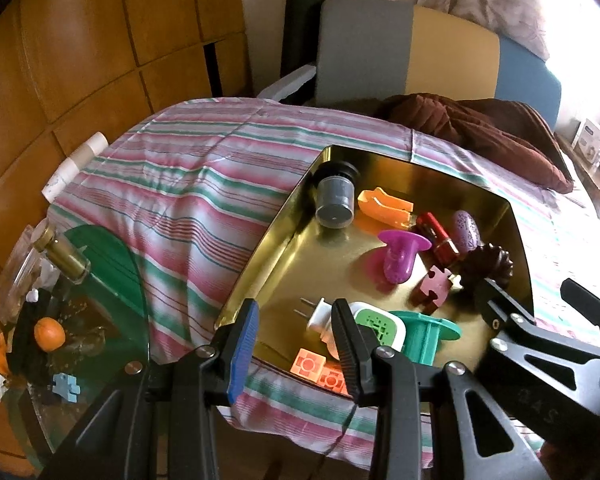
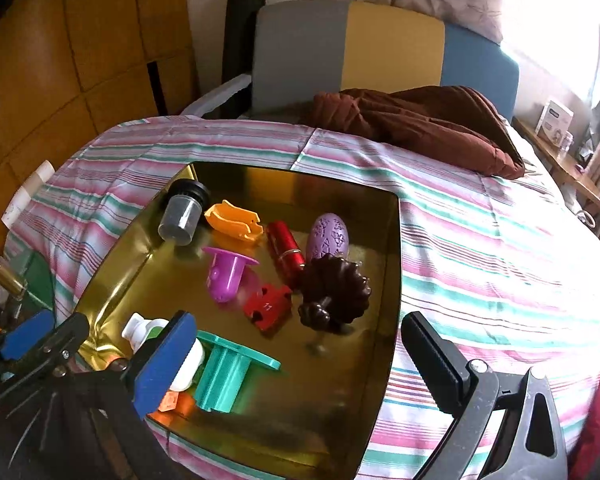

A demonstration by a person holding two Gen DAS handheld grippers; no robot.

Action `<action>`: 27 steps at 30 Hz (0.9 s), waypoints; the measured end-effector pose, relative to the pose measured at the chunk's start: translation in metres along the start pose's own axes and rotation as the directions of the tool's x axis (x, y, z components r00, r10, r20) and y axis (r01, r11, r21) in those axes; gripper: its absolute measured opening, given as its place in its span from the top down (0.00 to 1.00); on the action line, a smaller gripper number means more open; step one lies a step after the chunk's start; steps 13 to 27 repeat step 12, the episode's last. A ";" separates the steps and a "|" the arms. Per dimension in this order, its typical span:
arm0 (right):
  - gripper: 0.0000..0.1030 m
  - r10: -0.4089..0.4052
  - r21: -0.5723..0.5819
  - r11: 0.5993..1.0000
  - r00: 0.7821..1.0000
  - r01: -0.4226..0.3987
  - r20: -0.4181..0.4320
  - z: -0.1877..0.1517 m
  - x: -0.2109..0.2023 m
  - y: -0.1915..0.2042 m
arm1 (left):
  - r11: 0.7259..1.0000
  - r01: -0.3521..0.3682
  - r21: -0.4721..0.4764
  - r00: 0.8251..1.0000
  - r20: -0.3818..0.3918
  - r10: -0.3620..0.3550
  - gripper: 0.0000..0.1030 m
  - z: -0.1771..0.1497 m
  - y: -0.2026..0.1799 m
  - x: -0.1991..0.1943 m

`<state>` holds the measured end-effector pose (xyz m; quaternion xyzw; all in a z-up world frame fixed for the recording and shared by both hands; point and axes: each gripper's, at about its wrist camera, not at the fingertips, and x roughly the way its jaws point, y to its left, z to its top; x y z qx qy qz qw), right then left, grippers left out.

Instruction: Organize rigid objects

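Note:
A gold tray [image 1: 268, 248] [image 2: 384, 288] lies on a striped bedsheet and holds several rigid objects: a grey cup [image 1: 334, 200], an orange clip [image 1: 386, 206], a magenta plug [image 1: 398, 258], a red tube [image 2: 286, 246], a purple egg [image 2: 327, 236], a dark brown shell mould [image 2: 334, 292], a red puzzle piece [image 2: 268, 306], a white and green charger [image 1: 370, 324], a teal spool [image 2: 226, 376] and orange blocks [image 1: 320, 372]. My left gripper [image 1: 296, 352] is open and empty over the tray's near left corner. My right gripper [image 2: 296, 372] is open and empty above the tray's near part.
A glass side table [image 1: 100, 320] at the left carries a small bottle [image 1: 66, 258], an orange ball [image 1: 50, 334] and a blue puzzle piece [image 1: 66, 386]. A brown cushion [image 2: 420, 128] lies at the back of the bed, before a coloured headboard [image 2: 380, 44].

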<state>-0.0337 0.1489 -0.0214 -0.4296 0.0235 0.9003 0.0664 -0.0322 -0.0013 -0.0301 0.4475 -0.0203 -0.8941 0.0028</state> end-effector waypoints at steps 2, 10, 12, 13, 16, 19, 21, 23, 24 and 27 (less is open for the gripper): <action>0.00 0.001 0.002 1.000 1.000 -0.001 -0.002 0.000 0.001 -0.001 | 1.000 -0.004 0.005 1.000 0.003 0.004 0.64 -0.001 -0.001 -0.001; 0.00 0.000 0.010 1.000 1.000 0.001 -0.010 -0.001 0.002 -0.003 | 1.000 -0.007 0.007 1.000 0.011 0.007 0.64 -0.002 -0.003 -0.002; 0.00 0.004 0.014 1.000 1.000 -0.004 -0.013 -0.001 0.003 -0.004 | 1.000 -0.017 0.004 0.999 0.027 0.017 0.64 -0.002 -0.003 -0.004; 0.00 0.004 0.014 1.000 1.000 -0.004 -0.013 -0.001 0.003 -0.004 | 1.000 -0.017 0.004 0.999 0.027 0.017 0.64 -0.002 -0.003 -0.004; 0.00 0.004 0.014 1.000 1.000 -0.004 -0.013 -0.001 0.003 -0.004 | 1.000 -0.017 0.004 0.999 0.027 0.017 0.64 -0.002 -0.003 -0.004; 0.00 0.004 0.014 1.000 1.000 -0.004 -0.013 -0.001 0.003 -0.004 | 1.000 -0.017 0.004 0.999 0.027 0.017 0.64 -0.002 -0.003 -0.004; 0.00 0.004 0.014 1.000 1.000 -0.004 -0.013 -0.001 0.003 -0.004 | 1.000 -0.017 0.004 0.999 0.027 0.017 0.64 -0.002 -0.003 -0.004; 0.00 0.004 0.014 1.000 1.000 -0.004 -0.013 -0.001 0.003 -0.004 | 1.000 -0.017 0.004 0.999 0.027 0.017 0.64 -0.002 -0.003 -0.004; 0.00 0.004 0.014 1.000 1.000 -0.004 -0.013 -0.001 0.003 -0.004 | 1.000 -0.017 0.004 0.999 0.027 0.017 0.64 -0.002 -0.003 -0.004; 0.00 0.004 0.014 1.000 1.000 -0.004 -0.013 -0.001 0.003 -0.004 | 1.000 -0.017 0.004 0.999 0.027 0.017 0.64 -0.002 -0.003 -0.004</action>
